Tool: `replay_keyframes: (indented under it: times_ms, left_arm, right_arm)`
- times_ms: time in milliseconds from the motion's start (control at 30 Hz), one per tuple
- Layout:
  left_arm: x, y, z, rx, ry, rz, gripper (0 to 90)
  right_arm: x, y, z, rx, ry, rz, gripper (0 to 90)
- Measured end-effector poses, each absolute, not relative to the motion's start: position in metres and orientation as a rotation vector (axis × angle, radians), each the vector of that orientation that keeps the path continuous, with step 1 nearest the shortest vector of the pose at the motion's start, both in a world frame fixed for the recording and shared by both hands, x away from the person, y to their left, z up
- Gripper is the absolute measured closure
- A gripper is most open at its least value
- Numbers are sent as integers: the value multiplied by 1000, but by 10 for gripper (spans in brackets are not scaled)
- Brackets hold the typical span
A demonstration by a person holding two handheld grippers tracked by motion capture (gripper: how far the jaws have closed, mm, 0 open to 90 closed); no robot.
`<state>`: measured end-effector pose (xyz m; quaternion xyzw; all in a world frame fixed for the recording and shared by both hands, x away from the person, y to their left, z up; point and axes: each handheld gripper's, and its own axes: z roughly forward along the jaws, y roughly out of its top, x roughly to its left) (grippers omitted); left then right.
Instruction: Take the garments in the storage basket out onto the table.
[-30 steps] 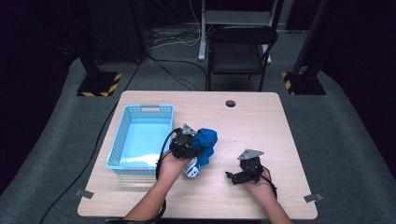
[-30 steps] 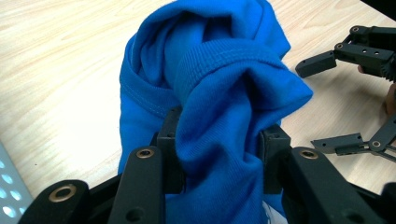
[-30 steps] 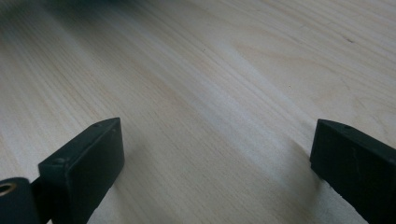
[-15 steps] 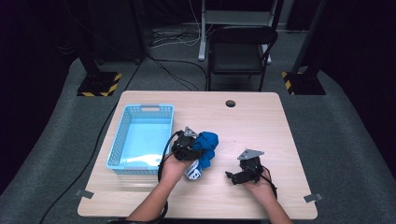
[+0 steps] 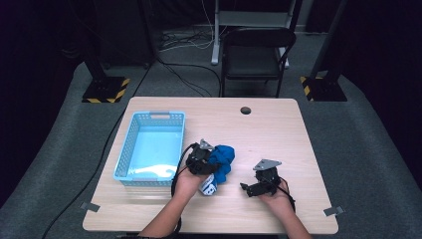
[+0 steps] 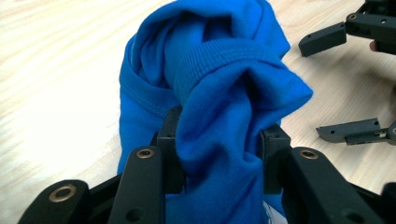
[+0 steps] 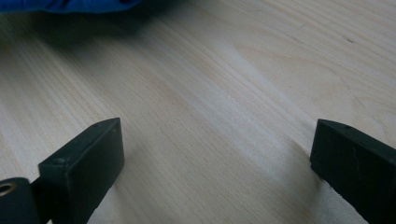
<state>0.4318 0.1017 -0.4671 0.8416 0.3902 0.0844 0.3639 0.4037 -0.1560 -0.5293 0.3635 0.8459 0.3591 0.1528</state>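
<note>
The left gripper (image 5: 211, 162), clamped on the bunched blue cloth (image 5: 222, 159), shifted only slightly between the earlier high views and now. It drifted a little toward the person's edge of the counter (image 5: 278, 129) and carried the cloth with it. The left hand (image 5: 186, 180) came along and its forearm angled a little more to the left. The cloth's folds sat a little differently, with a pale patch (image 5: 209, 185) showing just below the gripper, toward the person.
</note>
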Motion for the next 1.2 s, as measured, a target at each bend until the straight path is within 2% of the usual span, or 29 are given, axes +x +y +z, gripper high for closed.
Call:
replay_keyframes:
  times_ms: [833, 1033, 1200]
  left_arm:
    - [432, 93, -489, 2184, 1010, 208, 610]
    - [431, 93, -492, 2183, 1010, 203, 586]
    - [433, 94, -494, 2179, 1013, 179, 532]
  right_arm:
    - [404, -156, -529, 1041, 2429, 1029, 21]
    - [404, -156, -529, 1041, 2428, 1029, 21]
    - [404, -156, -529, 1041, 2428, 1029, 21]
